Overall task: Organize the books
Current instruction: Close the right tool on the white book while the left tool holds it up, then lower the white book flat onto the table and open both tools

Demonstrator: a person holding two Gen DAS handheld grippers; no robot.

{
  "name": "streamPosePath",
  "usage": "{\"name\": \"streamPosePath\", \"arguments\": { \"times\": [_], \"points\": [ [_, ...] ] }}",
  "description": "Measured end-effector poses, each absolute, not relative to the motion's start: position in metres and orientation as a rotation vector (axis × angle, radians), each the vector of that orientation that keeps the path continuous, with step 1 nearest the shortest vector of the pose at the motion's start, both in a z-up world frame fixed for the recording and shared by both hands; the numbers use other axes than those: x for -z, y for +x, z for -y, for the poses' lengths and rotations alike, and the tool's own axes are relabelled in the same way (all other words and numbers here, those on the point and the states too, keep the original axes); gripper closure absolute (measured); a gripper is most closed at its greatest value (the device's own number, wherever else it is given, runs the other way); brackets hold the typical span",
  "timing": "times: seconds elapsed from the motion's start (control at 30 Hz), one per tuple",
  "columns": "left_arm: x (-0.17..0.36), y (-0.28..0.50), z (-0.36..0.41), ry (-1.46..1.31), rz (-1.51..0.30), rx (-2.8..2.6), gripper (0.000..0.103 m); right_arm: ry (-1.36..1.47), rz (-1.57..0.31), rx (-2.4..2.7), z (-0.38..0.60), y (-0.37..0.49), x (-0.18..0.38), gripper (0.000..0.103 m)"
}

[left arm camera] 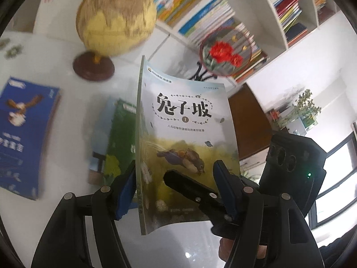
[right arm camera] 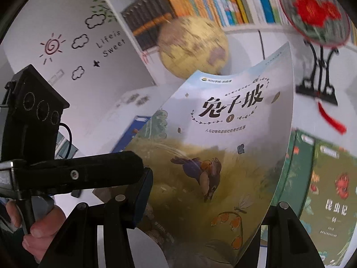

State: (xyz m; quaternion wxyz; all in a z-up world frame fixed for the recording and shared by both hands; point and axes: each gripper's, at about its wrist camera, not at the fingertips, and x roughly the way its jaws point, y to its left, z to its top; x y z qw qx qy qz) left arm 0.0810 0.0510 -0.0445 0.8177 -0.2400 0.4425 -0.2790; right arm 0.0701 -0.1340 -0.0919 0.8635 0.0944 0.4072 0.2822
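Note:
A thin paperback with a running rabbit on its cover stands upright above the white table, its cover bowed. My left gripper has its left pad against the spine side and its right pad at the cover's right part. My right gripper is shut on the same book. One of its fingers lies across the cover, and the other is hidden behind the pages. In the right wrist view a left finger reaches in from the left beside my own left pad.
On the table lie a blue book and a green book. A yellow globe and a round red-flower fan on a black stand stand before the filled white bookshelf. A hand grips a handle.

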Motion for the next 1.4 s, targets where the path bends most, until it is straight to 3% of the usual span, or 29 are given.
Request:
{"name": "streamPosePath", "arguments": {
  "times": [0.23, 0.3, 0.53, 1.07, 1.4],
  "points": [
    [0.0, 0.061, -0.109, -0.476, -0.849, 0.549, 0.04, 0.168, -0.761, -0.644, 0.083, 0.061, 0.041, 0.049],
    [-0.006, 0.058, -0.129, -0.466, -0.831, 0.547, 0.036, 0.155, -0.739, -0.659, 0.061, 0.061, 0.031, 0.049],
    [0.004, 0.07, -0.208, -0.476, -0.836, 0.486, 0.036, 0.113, -0.715, -0.681, -0.028, 0.072, 0.024, 0.049],
    [0.128, 0.135, -0.28, -0.596, -1.055, 0.456, 0.036, 0.108, -0.975, -0.635, -0.121, 0.143, 0.133, 0.049],
    [0.157, 0.138, -0.293, -0.623, -1.118, 0.424, 0.036, 0.13, -1.079, -0.608, -0.123, 0.157, 0.176, 0.049]
  ]
}}
